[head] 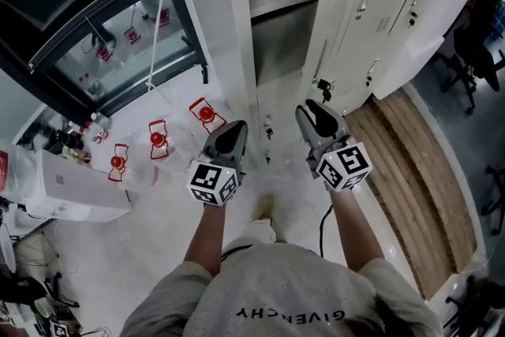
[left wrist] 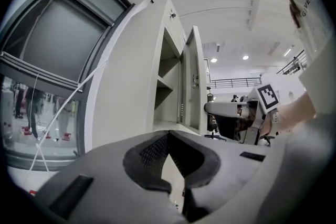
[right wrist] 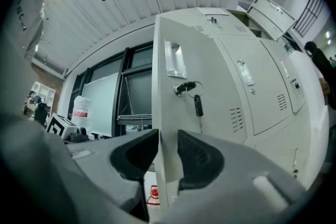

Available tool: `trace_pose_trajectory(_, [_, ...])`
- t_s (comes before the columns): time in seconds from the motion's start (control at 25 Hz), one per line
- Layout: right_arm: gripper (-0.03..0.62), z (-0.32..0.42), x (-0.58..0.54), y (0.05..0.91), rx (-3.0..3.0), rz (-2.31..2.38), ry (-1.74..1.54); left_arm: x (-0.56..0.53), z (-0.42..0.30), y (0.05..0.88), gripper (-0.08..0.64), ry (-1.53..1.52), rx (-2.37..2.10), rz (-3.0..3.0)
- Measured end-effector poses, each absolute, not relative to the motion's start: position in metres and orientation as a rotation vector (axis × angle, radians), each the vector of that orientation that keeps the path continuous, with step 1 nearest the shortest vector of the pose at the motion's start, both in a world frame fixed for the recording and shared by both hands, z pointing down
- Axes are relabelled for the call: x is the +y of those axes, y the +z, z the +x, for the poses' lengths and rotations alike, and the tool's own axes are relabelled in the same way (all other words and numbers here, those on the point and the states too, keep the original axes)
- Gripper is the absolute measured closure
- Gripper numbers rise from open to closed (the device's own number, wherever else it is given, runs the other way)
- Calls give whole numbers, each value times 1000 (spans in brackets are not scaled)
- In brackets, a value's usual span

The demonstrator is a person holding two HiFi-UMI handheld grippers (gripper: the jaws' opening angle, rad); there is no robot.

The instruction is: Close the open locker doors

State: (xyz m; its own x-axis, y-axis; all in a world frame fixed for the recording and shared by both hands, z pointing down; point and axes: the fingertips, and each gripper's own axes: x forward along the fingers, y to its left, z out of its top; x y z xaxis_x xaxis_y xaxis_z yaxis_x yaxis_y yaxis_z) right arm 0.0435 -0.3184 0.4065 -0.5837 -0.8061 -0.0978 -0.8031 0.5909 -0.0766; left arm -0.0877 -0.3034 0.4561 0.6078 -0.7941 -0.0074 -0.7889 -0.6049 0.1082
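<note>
**Right gripper** (right wrist: 168, 136) – held out ahead on a bare, nearly straight forearm, jaws pointing at the lockers, marker cube (head: 344, 166) facing up. The free edge of the open locker door (right wrist: 210, 76) runs upright between the jaws. The jaws are drawn in to a narrow gap that the door edge fills, with a pad against each face. In the head view this gripper (head: 312, 113) sits at the lower part of the door (head: 331, 28).

**Left gripper** (left wrist: 168, 135) – held forward beside the right one on a bent bare forearm and also aimed at the lockers. Its jaws meet tip to tip with nothing between them. It stands apart from the door, and in the head view (head: 237, 126) it lies left of the right gripper.

**On the door** – a key ring and key (right wrist: 195, 98) hang from the lock, just above the right jaws. A recessed handle (right wrist: 175, 59) sits higher up.

**Behind the door** – an open locker compartment (left wrist: 168, 86) with a shelf. In the left gripper view the door (left wrist: 195, 81) stands ajar at its right.

**Surroundings:**
- Closed neighbouring lockers (right wrist: 262, 97) stand to the right of the door.
- Water jugs with red handles (head: 158, 140) are on the floor at left, near the window wall (head: 118, 20).
- A wooden floor strip (head: 410, 170) lies at right.
</note>
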Motion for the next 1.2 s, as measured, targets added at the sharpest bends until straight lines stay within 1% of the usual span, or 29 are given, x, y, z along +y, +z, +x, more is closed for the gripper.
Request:
trace_pose_trajectory(0.64, [480, -20, -374, 407, 2764, -1183, -59, -337, -111, 459, 563, -132, -1410, 2682])
trace_pose_trajectory(1.2, [479, -47, -413, 409, 2795, -1112, -58, -357, -115, 465, 563, -129, -1416, 2667])
